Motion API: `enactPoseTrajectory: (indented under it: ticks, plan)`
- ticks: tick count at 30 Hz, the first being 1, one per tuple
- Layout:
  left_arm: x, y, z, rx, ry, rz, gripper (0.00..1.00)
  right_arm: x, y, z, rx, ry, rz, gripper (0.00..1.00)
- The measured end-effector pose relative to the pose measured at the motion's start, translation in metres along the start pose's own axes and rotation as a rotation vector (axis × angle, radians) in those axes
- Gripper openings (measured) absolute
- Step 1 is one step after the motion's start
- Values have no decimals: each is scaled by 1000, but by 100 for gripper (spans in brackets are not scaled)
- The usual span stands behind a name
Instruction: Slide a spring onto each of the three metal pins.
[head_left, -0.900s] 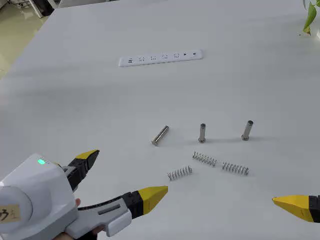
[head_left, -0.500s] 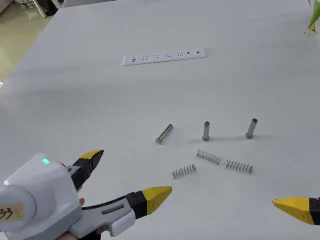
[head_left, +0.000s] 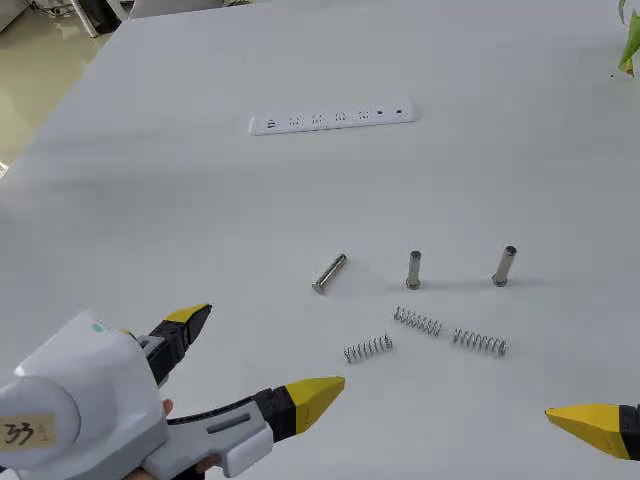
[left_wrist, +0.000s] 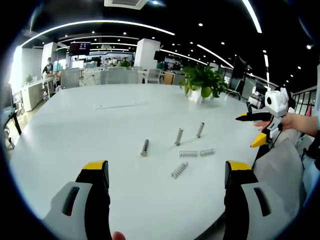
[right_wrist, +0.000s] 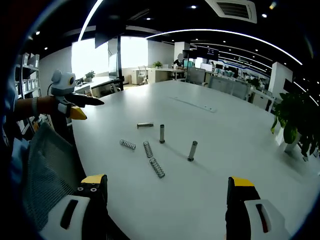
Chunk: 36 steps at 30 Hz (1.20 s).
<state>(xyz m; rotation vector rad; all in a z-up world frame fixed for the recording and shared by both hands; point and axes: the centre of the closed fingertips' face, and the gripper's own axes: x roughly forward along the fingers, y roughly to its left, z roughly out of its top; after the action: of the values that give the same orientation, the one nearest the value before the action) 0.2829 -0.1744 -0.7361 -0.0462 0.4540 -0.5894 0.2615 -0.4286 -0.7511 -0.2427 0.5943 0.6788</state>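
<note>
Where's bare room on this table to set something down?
The wide bare stretch of white table between the white power strip and the three silver metal pins is free, as is the patch between the lying pin and the open left gripper. It is crowded around the pins and three coiled wire springs.

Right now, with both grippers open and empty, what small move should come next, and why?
Probably ease the left gripper forward to the nearest spring and close on it. Its jaws stand open, that spring lies loose on the table ahead of them, and no pin wears a spring yet: the left pin lies flat, the middle pin and right pin stand upright.
</note>
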Motion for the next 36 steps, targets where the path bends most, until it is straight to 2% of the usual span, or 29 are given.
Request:
enactPoseTrajectory:
  ticks: [3,7,10,17,24,28,30,32,36]
  plan:
    - [2,-1,-2,-2,9,-7,95,-1,-1,-2,4,2,0,99]
    - [5,0,1,-1,11,-16,95,-1,-2,-2,7,4,-3,99]
    - [10,2,8,7,15,-23,95,-1,-3,-1,8,1,-5,99]
    - [26,5,32,64,16,-56,95,-4,-2,-1,-3,-2,-3,99]
    - [45,10,31,118,112,-79,91,-9,-3,-1,-15,-1,-18,99]
    - [53,12,33,133,132,-91,89,-10,-1,-1,-14,-7,-24,99]
    - [58,10,34,137,148,-111,83,-10,0,-2,-10,-8,-23,99]
    - [63,11,35,151,162,-113,81,-9,2,-4,-9,-4,-22,99]
    - [74,11,35,204,200,-126,79,-8,6,-5,-5,-3,-14,98]
